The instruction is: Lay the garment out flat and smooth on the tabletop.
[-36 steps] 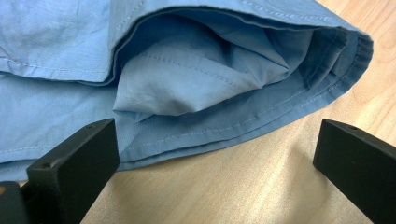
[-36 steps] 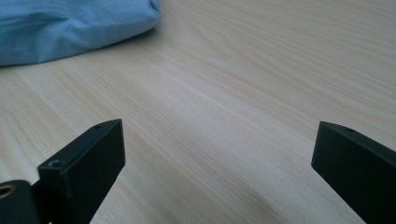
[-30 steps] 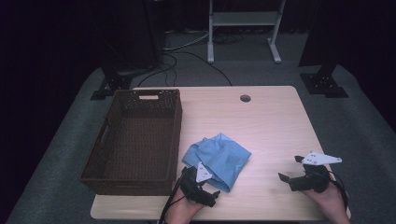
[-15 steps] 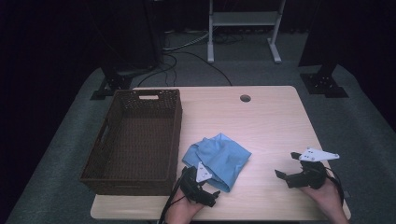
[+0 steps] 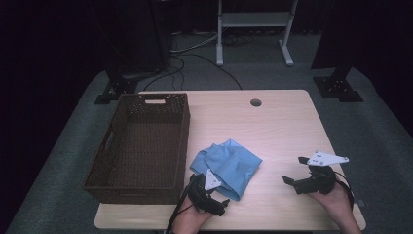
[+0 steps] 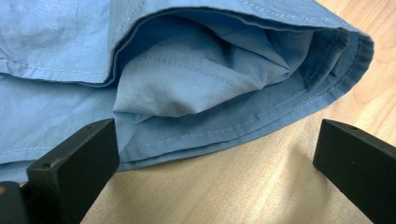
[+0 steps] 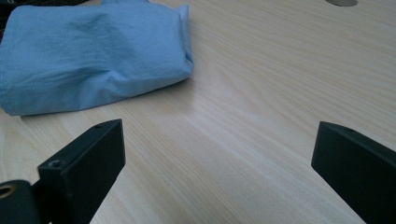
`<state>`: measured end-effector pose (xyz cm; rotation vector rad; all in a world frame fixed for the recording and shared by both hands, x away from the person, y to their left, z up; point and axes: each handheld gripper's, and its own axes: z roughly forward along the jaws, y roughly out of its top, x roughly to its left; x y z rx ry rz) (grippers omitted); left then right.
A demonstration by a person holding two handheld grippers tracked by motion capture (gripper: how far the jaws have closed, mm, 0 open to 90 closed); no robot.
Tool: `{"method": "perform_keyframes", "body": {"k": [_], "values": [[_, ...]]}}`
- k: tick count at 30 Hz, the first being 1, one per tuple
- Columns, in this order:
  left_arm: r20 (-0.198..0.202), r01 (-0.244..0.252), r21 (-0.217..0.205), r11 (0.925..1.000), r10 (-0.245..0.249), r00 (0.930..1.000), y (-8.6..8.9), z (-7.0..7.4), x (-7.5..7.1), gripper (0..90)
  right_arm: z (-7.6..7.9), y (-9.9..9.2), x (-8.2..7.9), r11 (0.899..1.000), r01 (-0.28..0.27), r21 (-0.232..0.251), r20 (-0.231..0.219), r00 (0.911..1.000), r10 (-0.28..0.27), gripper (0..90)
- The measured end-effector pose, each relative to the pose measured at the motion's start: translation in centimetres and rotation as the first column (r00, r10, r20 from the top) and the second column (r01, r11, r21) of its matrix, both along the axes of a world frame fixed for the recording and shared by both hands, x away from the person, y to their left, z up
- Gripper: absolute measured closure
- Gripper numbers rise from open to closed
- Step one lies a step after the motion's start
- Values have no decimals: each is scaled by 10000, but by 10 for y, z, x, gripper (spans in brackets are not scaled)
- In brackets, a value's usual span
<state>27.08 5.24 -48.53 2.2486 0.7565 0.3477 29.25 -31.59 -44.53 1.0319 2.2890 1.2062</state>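
Note:
A crumpled light blue cloth [image 5: 228, 164] lies on the wooden table [image 5: 272, 126], just right of the basket. My left gripper [image 5: 213, 191] rests at the cloth's near edge, held by a hand at the table's front. In the left gripper view the gripper [image 6: 219, 154] is open, its jaws wide apart in front of the cloth's [image 6: 187, 79] folded hem and touching nothing. My right gripper [image 5: 294, 170] is open at the front right and points left toward the cloth. The right gripper view has the gripper [image 7: 222, 144] over bare wood, the cloth [image 7: 93, 56] farther off.
A dark brown wicker basket [image 5: 180, 146], empty inside, stands on the table's left half. A round cable hole [image 5: 255, 103] sits near the back edge. Bare wood spreads right of the cloth. Stands and cables [image 5: 195, 53] lie on the floor behind the table.
My right gripper has shifted a little to the left, toward the cloth. The left gripper and the cloth have stayed where they were.

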Motion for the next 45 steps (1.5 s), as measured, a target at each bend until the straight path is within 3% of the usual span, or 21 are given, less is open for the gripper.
{"method": "perform_keyframes", "body": {"k": [45], "values": [[-8,-12,-32,10000,12,10000,0,0,0,0,29,44,20,9948,-970,321,421,9945,956,18]]}}
